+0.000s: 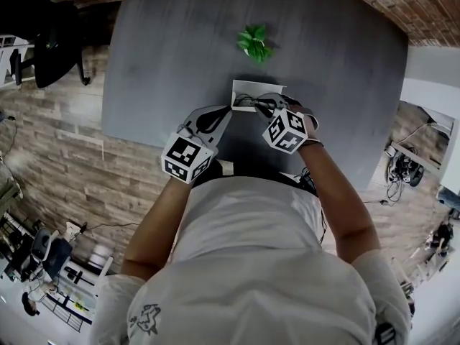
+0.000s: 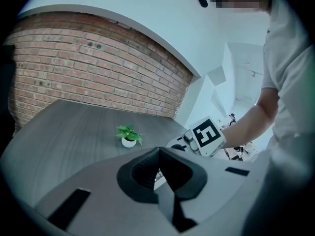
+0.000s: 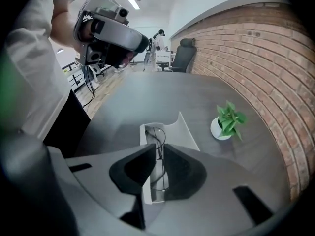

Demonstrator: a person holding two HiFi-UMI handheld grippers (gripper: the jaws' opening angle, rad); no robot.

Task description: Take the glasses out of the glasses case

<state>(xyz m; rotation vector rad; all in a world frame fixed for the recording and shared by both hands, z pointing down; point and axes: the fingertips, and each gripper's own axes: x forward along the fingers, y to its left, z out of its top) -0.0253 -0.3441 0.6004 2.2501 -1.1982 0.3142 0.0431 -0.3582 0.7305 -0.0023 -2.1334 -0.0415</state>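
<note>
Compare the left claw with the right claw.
The left claw has its jaws meeting at the tips; the right claw has its jaws slightly apart. The right claw straddles the glasses inside the open glasses case; the left claw sits at that case's left edge. Both carry a marker cube.

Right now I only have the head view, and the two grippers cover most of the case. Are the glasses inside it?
Observer: Yes. The right gripper view shows the glasses lying in the open glasses case.
Operator: Has the right gripper got hold of them?
Observer: The right gripper has its jaws narrowly apart, with the thin frame in the gap. Whether the pads press on it, I cannot tell.
</note>
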